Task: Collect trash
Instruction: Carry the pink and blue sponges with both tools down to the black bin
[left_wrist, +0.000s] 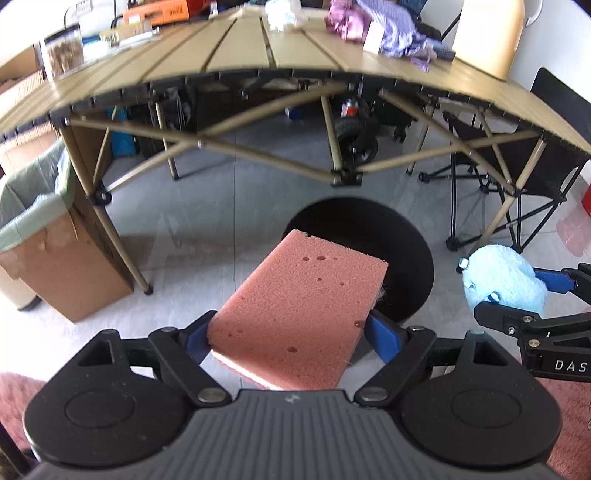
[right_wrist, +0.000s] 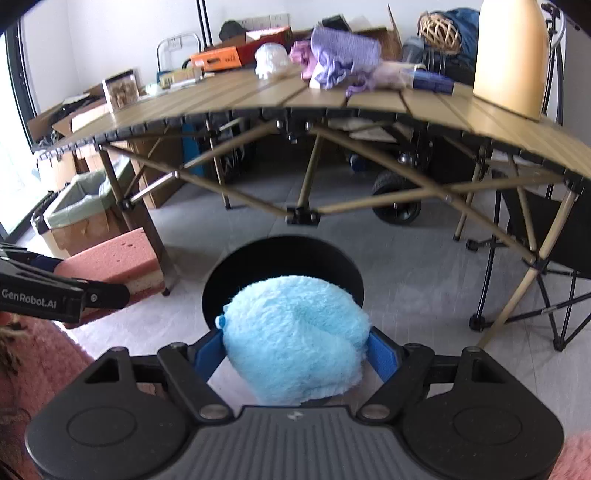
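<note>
Left gripper (left_wrist: 291, 334) clamped on a pink sponge (left_wrist: 303, 314), blue fingers (left_wrist: 384, 338) pressing its two long sides, far end of the sponge reaching out over the near rim of a round black bin (left_wrist: 413, 258) on the grey floor. Right gripper (right_wrist: 295, 356) clamped on a fluffy light-blue cloth (right_wrist: 295, 336), fingers (right_wrist: 382, 354) sunk a little into the pile on both sides, the bundle hanging over the near edge of the same black bin (right_wrist: 258, 266). Both grippers pointing steeply down, side by side, near but apart. Step in hand, by judgement: carrying both pieces of trash over the bin mouth for release. To do well: bring each piece further forward until its whole body is above the dark opening, not only the tip; keep the two grippers apart to avoid a bump; open wide, since the sponge is broad and the cloth may cling to the pads; perhaps release one at a time. Inside of the bin only black, contents not possible to tell. Cardboard box (left_wrist: 62, 269) with a green liner beside the leg of the worktop (left_wrist: 236, 48), inside not visible either. Clear jar (left_wrist: 62, 51) on the worktop with something brown in it.
</note>
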